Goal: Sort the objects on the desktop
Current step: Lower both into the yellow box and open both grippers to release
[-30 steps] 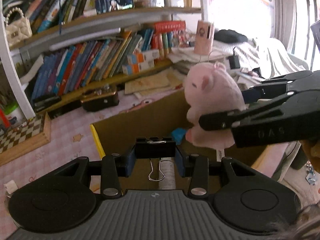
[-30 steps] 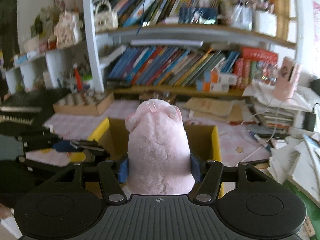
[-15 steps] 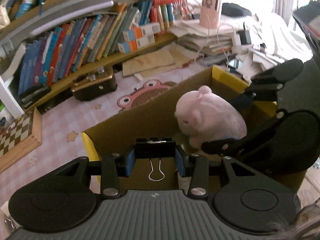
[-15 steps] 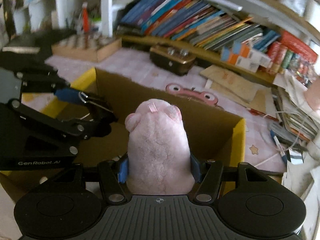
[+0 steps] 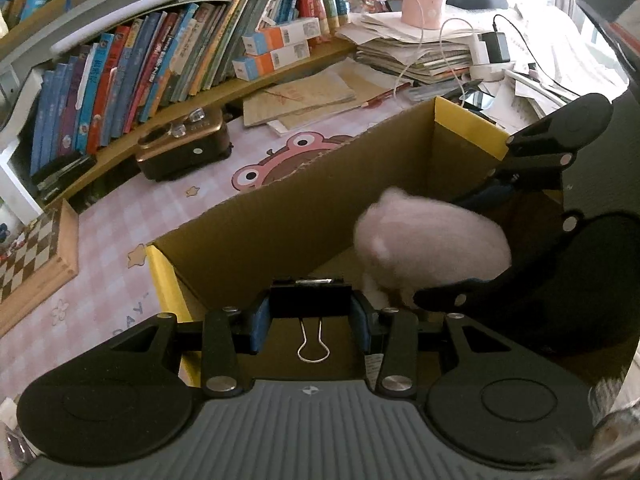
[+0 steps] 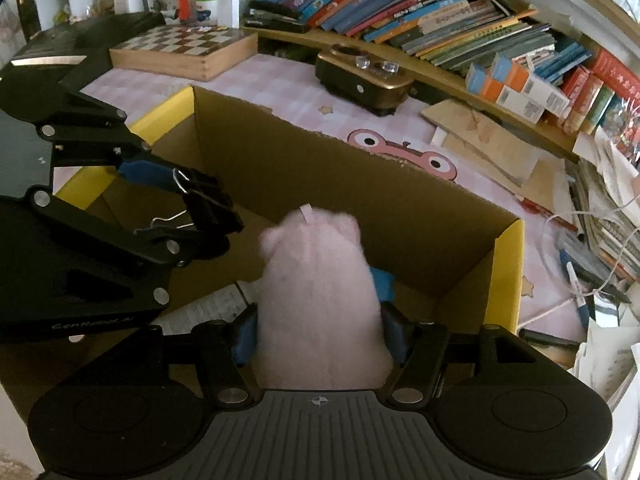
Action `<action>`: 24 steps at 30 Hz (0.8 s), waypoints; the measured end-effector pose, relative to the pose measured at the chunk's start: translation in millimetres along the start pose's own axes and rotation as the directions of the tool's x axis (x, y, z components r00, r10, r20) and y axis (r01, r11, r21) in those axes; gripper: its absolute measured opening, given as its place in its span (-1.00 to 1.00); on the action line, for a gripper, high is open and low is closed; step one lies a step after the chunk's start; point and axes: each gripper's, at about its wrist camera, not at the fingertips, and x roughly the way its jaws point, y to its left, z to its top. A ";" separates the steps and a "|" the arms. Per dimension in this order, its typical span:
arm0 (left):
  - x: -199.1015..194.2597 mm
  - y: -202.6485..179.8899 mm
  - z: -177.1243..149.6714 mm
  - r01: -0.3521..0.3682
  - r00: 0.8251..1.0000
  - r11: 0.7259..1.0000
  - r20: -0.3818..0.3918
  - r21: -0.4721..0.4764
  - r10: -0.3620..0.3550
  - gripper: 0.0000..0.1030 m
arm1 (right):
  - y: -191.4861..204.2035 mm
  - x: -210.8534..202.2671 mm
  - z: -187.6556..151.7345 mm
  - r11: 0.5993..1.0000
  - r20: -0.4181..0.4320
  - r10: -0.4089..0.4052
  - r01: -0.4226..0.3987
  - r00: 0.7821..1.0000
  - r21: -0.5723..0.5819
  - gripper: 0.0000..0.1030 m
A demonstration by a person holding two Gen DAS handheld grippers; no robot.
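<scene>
Pink, fuzzy plush toy [image 6: 320, 300], rounded with small ears and a white tag on top, sits between the pads of the right gripper [image 6: 320, 336], whose jaws have just been opening, inside the cardboard box [image 6: 360, 184] on the bench [image 5: 100, 240]. Left gripper [image 5: 308, 316] clamps a black binder clip [image 5: 310, 300] over the box.

The open top of the cardboard box [image 6: 400, 184] is crowded: the left tongs [image 6: 208, 208] and right tongs [image 6: 320, 332] hang side by side inside. Its tall far wall blocks forward passage. Bare table [image 5: 112, 232] lies left of it.
</scene>
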 end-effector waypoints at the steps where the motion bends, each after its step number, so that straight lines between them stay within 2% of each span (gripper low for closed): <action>1: -2.1 -0.1 0.1 -0.013 1.000 1.000 0.011 0.000 0.013 -0.16 | 0.1 -1.4 0.1 1.000 0.008 -0.002 0.002 1.000 0.000 0.25; 4: -12.3 1.4 0.7 -0.058 0.997 0.998 0.051 -0.003 0.059 0.07 | -2.3 -7.9 -0.2 1.000 0.049 -0.016 0.015 0.999 0.017 0.41; 5: -16.3 2.9 1.3 -0.062 0.996 0.998 0.065 -0.011 0.063 0.26 | -3.8 -10.2 -0.9 0.999 0.059 -0.024 0.022 0.998 0.027 0.45; 7: -28.0 5.7 1.2 -0.046 0.993 0.999 0.103 -0.026 0.048 0.50 | -7.0 -14.3 -2.1 0.998 0.071 -0.050 0.047 0.996 0.047 0.45; 12: -54.6 -1.0 0.9 -0.066 0.984 0.998 0.167 -0.015 0.068 0.62 | -12.3 -38.0 -5.8 0.992 0.151 -0.072 0.055 0.986 0.110 0.45; 16: -82.0 -7.6 -2.4 -0.067 0.972 0.997 0.223 -0.041 0.075 0.85 | -11.4 -60.9 -9.8 0.988 0.226 -0.081 0.048 0.971 0.149 0.45; 17: -89.3 -9.7 -3.6 -0.072 0.968 0.996 0.239 -0.046 0.081 0.92 | -10.4 -67.4 -11.4 0.986 0.248 -0.090 0.051 0.965 0.158 0.45; 24: -139.0 -18.0 -19.0 -0.116 0.932 0.988 0.334 -0.106 0.145 1.00 | -5.4 -106.8 -29.2 0.968 0.376 -0.148 0.056 0.915 0.244 0.46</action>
